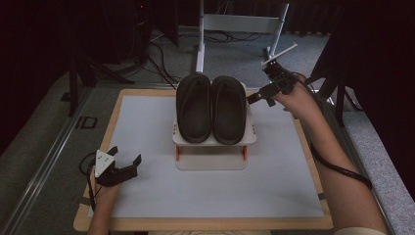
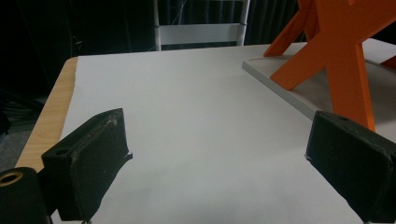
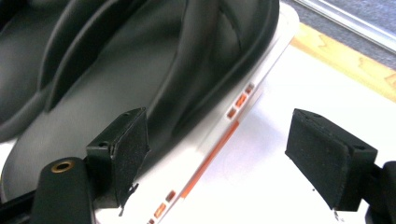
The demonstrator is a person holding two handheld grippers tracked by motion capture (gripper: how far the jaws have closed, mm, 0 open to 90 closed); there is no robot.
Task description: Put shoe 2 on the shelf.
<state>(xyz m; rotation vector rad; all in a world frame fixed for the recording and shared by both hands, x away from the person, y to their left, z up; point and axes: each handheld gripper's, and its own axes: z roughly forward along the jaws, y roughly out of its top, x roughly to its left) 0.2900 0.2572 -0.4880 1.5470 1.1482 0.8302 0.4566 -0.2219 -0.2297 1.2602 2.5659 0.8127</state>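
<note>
Two black slippers, the left slipper [image 1: 194, 107] and the right slipper [image 1: 228, 108], lie side by side on a small white rack [image 1: 214, 141] with orange legs at the table's middle. My right gripper [image 1: 258, 97] hovers just right of the right slipper's far end, jaws open and empty; in the right gripper view the slipper [image 3: 140, 70] and the rack's white edge [image 3: 243, 84] lie just beyond its pads [image 3: 322, 154]. My left gripper [image 1: 126, 157] rests open at the near left of the table. In the left gripper view an orange leg [image 2: 345, 60] of the rack stands ahead on the right.
A white sheet [image 1: 147, 186] covers the wooden table [image 1: 110, 125]. Beyond the far edge stand a white metal frame [image 1: 240, 24], dark stands and floor cables. The sheet around the rack is bare.
</note>
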